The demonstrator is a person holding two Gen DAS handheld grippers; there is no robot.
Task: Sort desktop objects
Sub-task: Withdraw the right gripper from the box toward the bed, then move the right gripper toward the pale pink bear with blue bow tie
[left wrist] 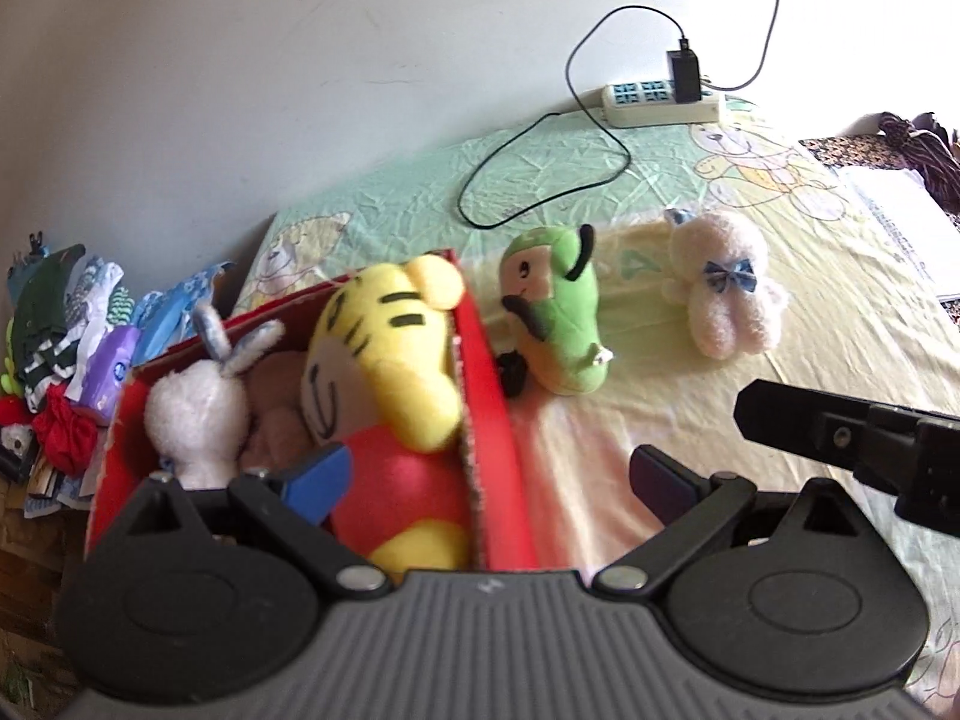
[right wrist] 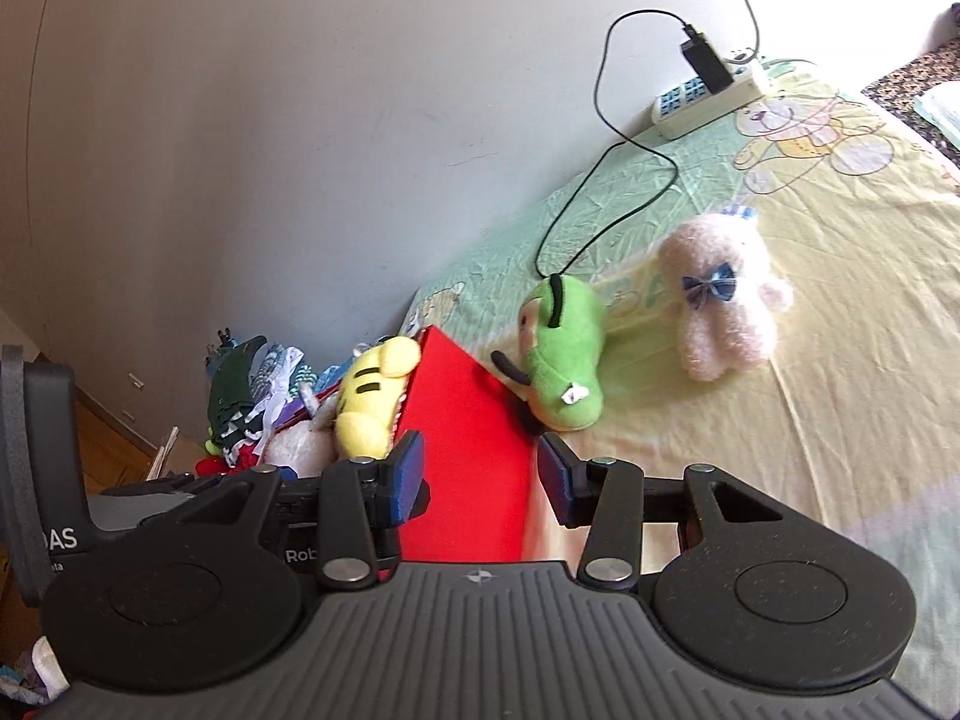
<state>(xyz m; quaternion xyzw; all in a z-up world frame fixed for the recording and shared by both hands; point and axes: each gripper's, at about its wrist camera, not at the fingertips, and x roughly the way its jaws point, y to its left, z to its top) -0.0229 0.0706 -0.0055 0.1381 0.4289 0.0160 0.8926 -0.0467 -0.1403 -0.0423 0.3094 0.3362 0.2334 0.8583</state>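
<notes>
Both claws are wide apart and holding nothing. Left claw (left wrist: pixel 489 483) hovers over the red box (left wrist: pixel 489 420), which already has the yellow tiger plush (left wrist: pixel 384 354) and a white bunny (left wrist: pixel 195 414) inside. On the bed sheet (left wrist: pixel 600 450), the green plush (left wrist: pixel 558 324) sits just beside the box at 1 o'clock, the pink bear (left wrist: pixel 726 288) further right. Right claw (right wrist: pixel 480 480) straddles the box's near corner.

Fuzzy plush toys (left wrist: pixel 729 288), matt red cardboard box (right wrist: pixel 474 456), and creased cloth sheet (left wrist: pixel 600 420) are seen.
</notes>
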